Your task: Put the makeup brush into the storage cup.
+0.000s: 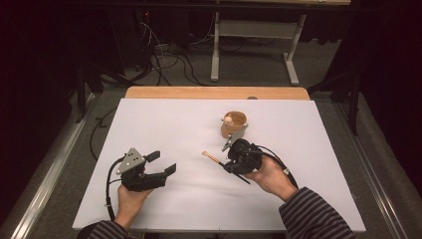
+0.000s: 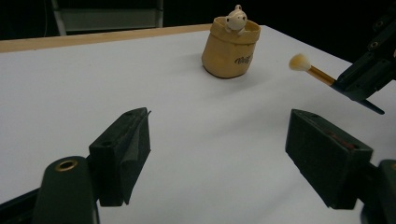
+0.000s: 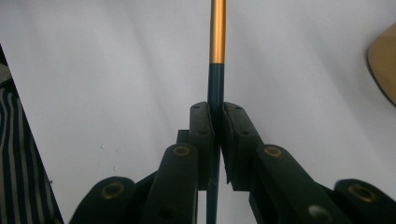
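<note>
Right gripper [image 1: 230, 166] fingers clenched on brush [image 1: 213, 158] mid-handle, bristles free above counter [image 1: 174, 124], likely bound for holder [image 1: 234, 124]. Left gripper [image 1: 164, 162] fingers released, idle.

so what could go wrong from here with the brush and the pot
1. The right gripper pinches the brush on its thin handle, so it could pivot or slip.
2. The pot is small and already holds a figure; a push from the brush might tip it.
</note>
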{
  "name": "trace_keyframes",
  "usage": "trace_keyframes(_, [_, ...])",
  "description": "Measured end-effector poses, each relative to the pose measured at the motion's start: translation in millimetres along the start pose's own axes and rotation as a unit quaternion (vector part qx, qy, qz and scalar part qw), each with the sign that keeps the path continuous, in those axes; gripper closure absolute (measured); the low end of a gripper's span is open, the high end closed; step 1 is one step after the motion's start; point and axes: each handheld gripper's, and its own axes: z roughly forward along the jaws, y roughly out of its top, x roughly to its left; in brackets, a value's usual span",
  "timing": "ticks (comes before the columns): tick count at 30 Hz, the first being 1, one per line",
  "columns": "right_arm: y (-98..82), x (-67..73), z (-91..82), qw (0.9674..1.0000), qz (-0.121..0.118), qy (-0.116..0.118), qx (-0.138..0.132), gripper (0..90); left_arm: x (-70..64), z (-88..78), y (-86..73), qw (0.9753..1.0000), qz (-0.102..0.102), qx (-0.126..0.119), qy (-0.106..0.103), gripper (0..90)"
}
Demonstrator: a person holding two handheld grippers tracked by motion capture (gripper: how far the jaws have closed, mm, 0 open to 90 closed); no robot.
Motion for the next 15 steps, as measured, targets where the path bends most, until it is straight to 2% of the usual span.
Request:
trace_keyframes(9, [-8.7,-4.5,-7.9,0.9994,0.02,-0.001,-0.03,85.2,-0.5,0.1,-0.1,1.0,0.001,0.0,0.0,22.9])
trace_keyframes(15, [-13.2,-7.3,-12.2,0.9987,0.02,-0.002,-0.047,85.2,-0.4,-0.1,-0.1,1.0,0.0,0.0,0.0,22.9])
